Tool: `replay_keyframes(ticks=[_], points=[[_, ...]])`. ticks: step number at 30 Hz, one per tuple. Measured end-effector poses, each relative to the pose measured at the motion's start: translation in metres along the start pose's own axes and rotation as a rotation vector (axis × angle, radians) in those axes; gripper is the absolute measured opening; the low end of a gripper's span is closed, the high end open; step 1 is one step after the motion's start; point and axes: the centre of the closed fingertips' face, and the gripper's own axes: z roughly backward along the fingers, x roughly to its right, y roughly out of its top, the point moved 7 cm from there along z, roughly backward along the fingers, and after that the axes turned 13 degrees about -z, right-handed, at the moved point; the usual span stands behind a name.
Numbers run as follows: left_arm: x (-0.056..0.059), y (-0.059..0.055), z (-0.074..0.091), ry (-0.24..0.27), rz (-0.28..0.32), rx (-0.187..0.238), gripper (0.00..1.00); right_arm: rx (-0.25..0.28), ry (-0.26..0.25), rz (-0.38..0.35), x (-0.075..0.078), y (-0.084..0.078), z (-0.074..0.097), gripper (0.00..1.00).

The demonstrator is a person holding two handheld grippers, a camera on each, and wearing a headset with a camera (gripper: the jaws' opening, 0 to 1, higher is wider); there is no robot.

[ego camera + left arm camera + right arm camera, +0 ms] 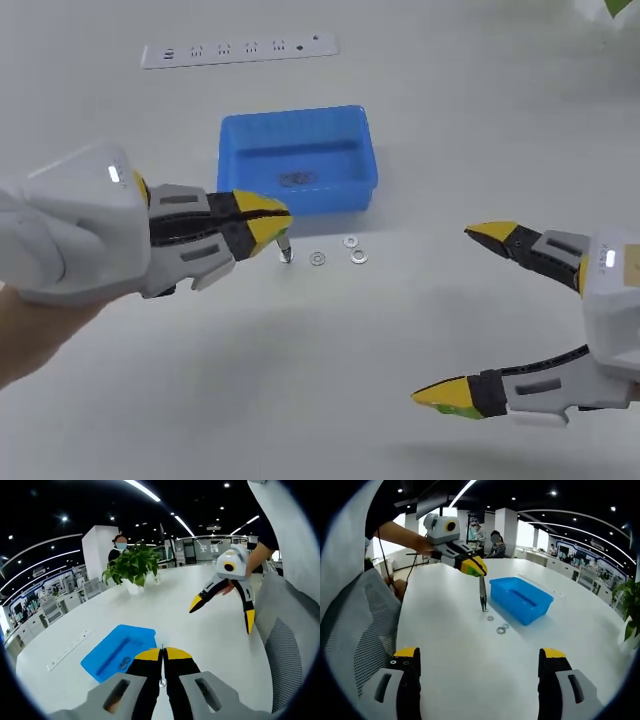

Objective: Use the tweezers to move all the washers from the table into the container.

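Pinching the tweezers [285,250] between jaws pressed together, the left gripper [275,222] holds them upright, tips down, just left of three washers [317,259] on the table [300,360]. These washers lie close together just in front of the blue container [295,120], and more rings sit on its floor. Well apart to the right, the right gripper [445,315] hangs above the table with its jaws spread wide and nothing between them.

On the white table [300,380], three small metal washers [318,259] lie just before the blue plastic container [300,200], with a white power strip [240,49] behind it.
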Motion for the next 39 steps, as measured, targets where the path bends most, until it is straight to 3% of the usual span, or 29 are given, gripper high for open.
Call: replay_keyframes(ticks=[7,9,11,15,20,23,27,34,39], points=[[-0.003,0.0,-0.001,-0.02,0.048,0.005,0.05,0.003,0.019,-0.012,-0.001,0.002,-0.005,0.97],[-0.005,-0.001,-0.001,-0.035,0.093,-0.001,0.05,0.007,0.041,-0.017,-0.001,0.007,-0.009,0.95],[-0.01,-0.002,-0.002,-0.026,0.098,-0.013,0.05,-0.008,0.055,-0.001,-0.001,0.011,-0.015,0.94],[-0.019,-0.005,-0.001,-0.027,0.141,-0.039,0.05,0.011,0.08,0.01,0.0,0.024,-0.024,0.91],[-0.017,-0.004,0.0,-0.06,0.135,-0.045,0.05,0.05,0.121,-0.014,0.002,0.04,-0.036,0.83],[-0.017,-0.005,0.001,-0.068,0.149,-0.045,0.05,0.024,0.161,0.021,0.002,0.043,-0.047,0.78],[-0.018,-0.007,0.004,-0.075,0.156,-0.049,0.05,-0.035,0.218,0.059,0.005,0.045,-0.065,0.63],[-0.018,-0.01,0.006,-0.094,0.18,-0.055,0.05,-0.055,0.287,0.078,0.005,0.062,-0.095,0.47],[-0.019,-0.011,0.006,-0.095,0.164,-0.065,0.05,-0.072,0.326,0.099,0.003,0.067,-0.112,0.44]])
